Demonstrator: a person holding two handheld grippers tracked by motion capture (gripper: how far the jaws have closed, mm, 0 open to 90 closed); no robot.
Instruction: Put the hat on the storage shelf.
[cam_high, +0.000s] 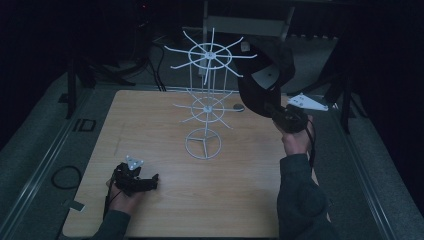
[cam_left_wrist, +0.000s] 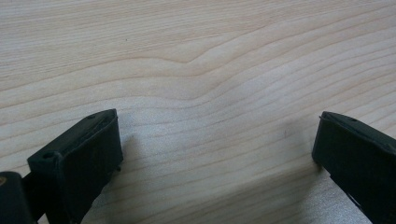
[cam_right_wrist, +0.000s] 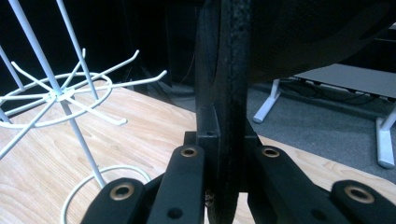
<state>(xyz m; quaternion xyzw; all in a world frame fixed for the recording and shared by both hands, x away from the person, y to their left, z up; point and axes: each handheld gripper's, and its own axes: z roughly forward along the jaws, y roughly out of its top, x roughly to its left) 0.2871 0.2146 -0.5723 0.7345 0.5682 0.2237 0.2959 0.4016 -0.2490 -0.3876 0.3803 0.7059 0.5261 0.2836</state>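
Observation:
A white wire rack (cam_high: 205, 107) with two tiers of hooks stands at the middle of the wooden table (cam_high: 150, 115). At its right, my right gripper (cam_high: 272, 112) is shut on the brim of a black cap (cam_high: 265, 75), which it holds up beside the rack's upper tier. In the right gripper view the brim (cam_right_wrist: 229, 93) stands on edge, pinched between the jaws of my right gripper (cam_right_wrist: 227, 140), with the rack (cam_right_wrist: 60, 95) at the left. My left gripper (cam_high: 150, 181) rests low at the table's front left. Its jaws stand wide apart over bare wood, so my left gripper (cam_left_wrist: 217, 140) is open.
A small round grey thing (cam_high: 239, 107) lies on the table behind the rack's lower tier. A cable loop (cam_high: 65, 176) lies on the floor left of the table. White desk legs (cam_right_wrist: 266, 105) stand on grey carpet beyond the far edge.

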